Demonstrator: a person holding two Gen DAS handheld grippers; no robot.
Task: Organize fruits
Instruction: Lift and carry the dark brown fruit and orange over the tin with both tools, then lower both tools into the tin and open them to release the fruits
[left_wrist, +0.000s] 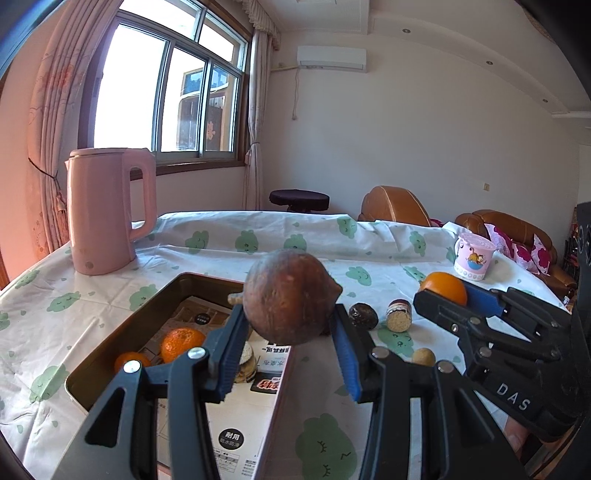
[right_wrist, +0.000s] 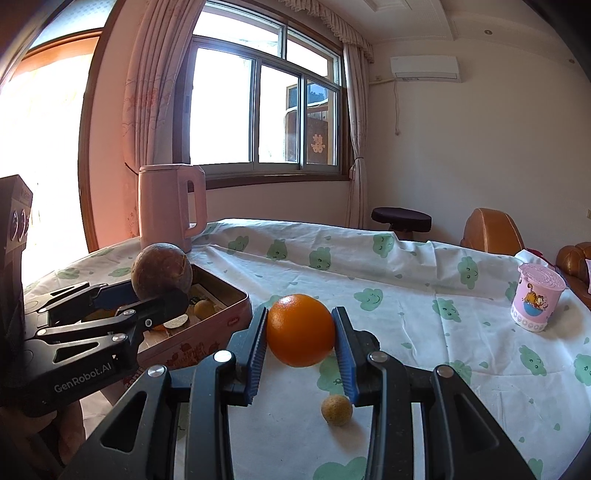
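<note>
Sunlight from the window falls across a table (right_wrist: 369, 266) under a white cloth printed with green shapes, and both grippers hang above it, each with fruit in its grip. On the left, the left gripper (left_wrist: 291, 332) has its blue pads pressed on a brown fruit (left_wrist: 290, 295), round with a rough, dull skin, held over the near corner of the tin (left_wrist: 110, 332). On the right, the right gripper (right_wrist: 300, 332) is clamped on an orange (right_wrist: 300, 334), lifted clear of the cloth just beside the tin. Both fruits look firm and fairly light; the orange's waxy peel seems likely to slip if squeezed off-centre, so the hold across its widest part looks sound, and the same goes for the brown fruit, whose coarse skin should give the pads more bite. Neither would take well to a hard drop on metal. Inside the tin lie two small oranges (left_wrist: 183, 343) and some round, flat pieces I cannot make out, on printed paper, so room there is limited. Loose on the cloth are a small yellow fruit (right_wrist: 336, 410), a dark fruit (left_wrist: 364, 315) and a little jar (left_wrist: 399, 314) on its side. A pink kettle (left_wrist: 107, 210) stands behind the tin, and a pink cup (right_wrist: 537, 301) sits well apart to the right; neither blocks the way.
</note>
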